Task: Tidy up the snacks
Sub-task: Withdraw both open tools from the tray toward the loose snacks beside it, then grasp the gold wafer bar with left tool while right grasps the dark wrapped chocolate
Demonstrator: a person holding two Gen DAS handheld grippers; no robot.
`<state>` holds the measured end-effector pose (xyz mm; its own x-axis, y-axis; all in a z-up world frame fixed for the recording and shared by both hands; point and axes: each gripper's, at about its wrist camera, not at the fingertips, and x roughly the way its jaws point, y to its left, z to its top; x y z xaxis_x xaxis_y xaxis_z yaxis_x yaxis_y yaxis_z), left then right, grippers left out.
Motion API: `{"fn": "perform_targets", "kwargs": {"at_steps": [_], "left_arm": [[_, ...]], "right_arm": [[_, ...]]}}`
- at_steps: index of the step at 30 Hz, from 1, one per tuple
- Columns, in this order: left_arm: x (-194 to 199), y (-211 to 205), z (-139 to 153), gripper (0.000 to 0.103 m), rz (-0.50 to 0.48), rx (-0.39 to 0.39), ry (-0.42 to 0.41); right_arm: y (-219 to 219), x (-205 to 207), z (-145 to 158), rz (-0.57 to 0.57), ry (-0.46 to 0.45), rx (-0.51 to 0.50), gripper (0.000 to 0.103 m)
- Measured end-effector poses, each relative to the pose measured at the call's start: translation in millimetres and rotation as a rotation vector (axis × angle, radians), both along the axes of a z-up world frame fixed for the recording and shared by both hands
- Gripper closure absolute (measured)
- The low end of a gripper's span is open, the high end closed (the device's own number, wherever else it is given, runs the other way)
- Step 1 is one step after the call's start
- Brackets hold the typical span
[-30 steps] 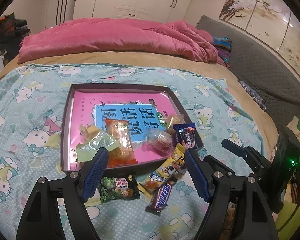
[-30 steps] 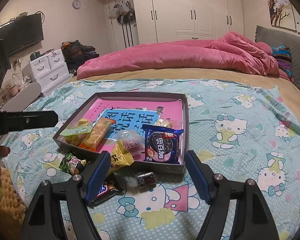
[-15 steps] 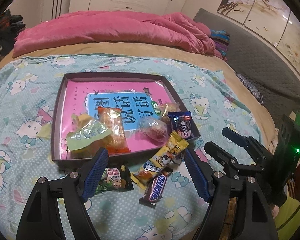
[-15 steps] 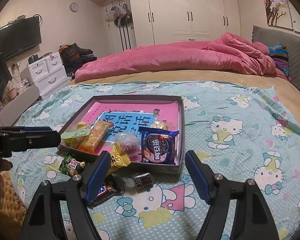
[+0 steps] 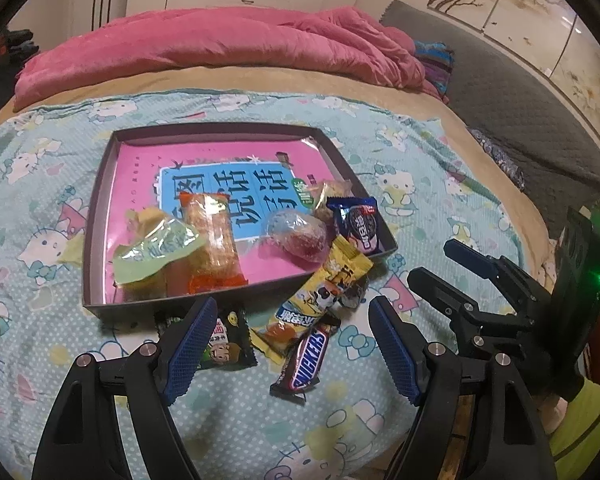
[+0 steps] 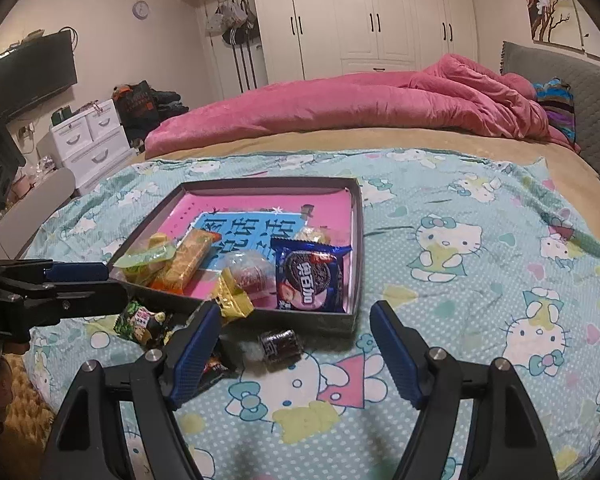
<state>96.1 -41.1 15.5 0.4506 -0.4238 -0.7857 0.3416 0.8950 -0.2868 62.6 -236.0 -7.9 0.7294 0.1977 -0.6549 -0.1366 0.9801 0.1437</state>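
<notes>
A shallow dark box (image 5: 100,216) (image 6: 356,240) with a pink and blue bottom lies on the bed. Inside are an orange packet (image 5: 212,240), a green-lidded jelly cup (image 5: 152,248), a clear-wrapped sweet (image 5: 300,236) and a blue Oreo pack (image 5: 358,224) (image 6: 310,276). In front of it lie a Snickers bar (image 5: 306,356), a yellow packet (image 5: 324,292) leaning on the rim, a green and black packet (image 5: 224,344) and a small dark sweet (image 6: 280,344). My left gripper (image 5: 292,348) is open above the Snickers. My right gripper (image 6: 296,344) is open above the dark sweet.
The bed has a light blue Hello Kitty sheet (image 6: 460,280). A pink quilt (image 6: 360,108) lies bunched at the far side. A grey headboard (image 5: 520,92) is on the right. White drawers (image 6: 88,140) stand off the bed's left side.
My left gripper has moved closer and lower over the loose snacks in front of the box. My right gripper has hardly shifted. Both stay open.
</notes>
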Motion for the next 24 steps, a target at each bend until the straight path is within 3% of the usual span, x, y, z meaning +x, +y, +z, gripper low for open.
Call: {"fn": "perform_targets", "kwargs": {"at_steps": [24], "left_arm": [[13, -13, -48, 0.024, -0.052, 0.025, 0.128]], "right_arm": [[11, 16, -42, 0.047, 0.151, -0.085, 0.027]]}}
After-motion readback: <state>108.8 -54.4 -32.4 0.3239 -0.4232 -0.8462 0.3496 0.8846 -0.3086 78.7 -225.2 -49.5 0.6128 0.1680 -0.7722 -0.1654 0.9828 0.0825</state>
